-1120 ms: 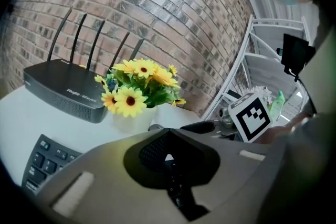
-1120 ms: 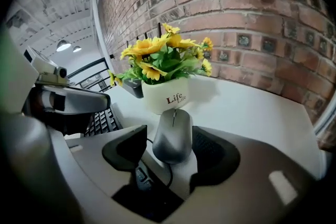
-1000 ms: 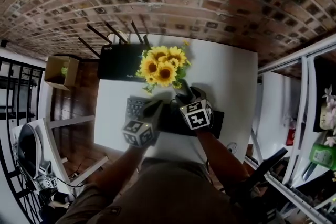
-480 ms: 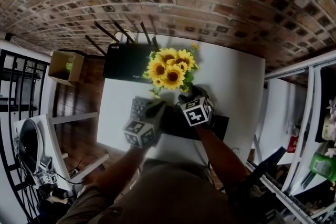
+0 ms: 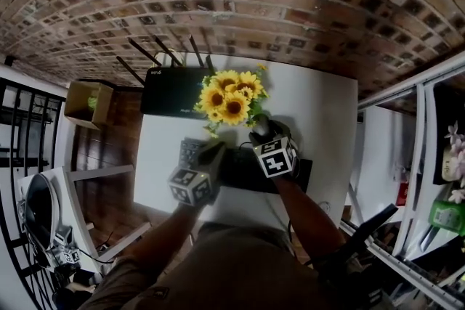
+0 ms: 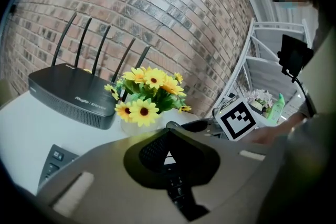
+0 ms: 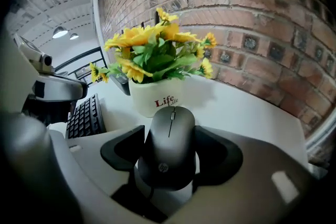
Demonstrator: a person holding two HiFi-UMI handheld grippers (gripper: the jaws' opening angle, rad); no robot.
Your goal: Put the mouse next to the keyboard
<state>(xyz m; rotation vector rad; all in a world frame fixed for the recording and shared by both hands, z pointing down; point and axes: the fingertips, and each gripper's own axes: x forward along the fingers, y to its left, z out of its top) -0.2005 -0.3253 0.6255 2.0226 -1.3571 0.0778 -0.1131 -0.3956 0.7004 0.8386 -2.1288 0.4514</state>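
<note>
Black matte computer mouse [image 7: 167, 160] sits between the jaws of the right gripper [image 7: 169, 136], which are closing. Their dark pads seem to touch its sides, though I cannot tell whether it rests on the white table [image 5: 312, 112]. It is just before a white ceramic pot of yellow sunflowers [image 7: 157, 99], beyond the black keyboard [image 5: 240, 167]. The left gripper [image 6: 167, 136], jaws pressed together and empty, hovers over the keyboard's left end.

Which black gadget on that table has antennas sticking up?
The router, beside the sunflowers; the keyboard and the mouse have no antennas.
</note>
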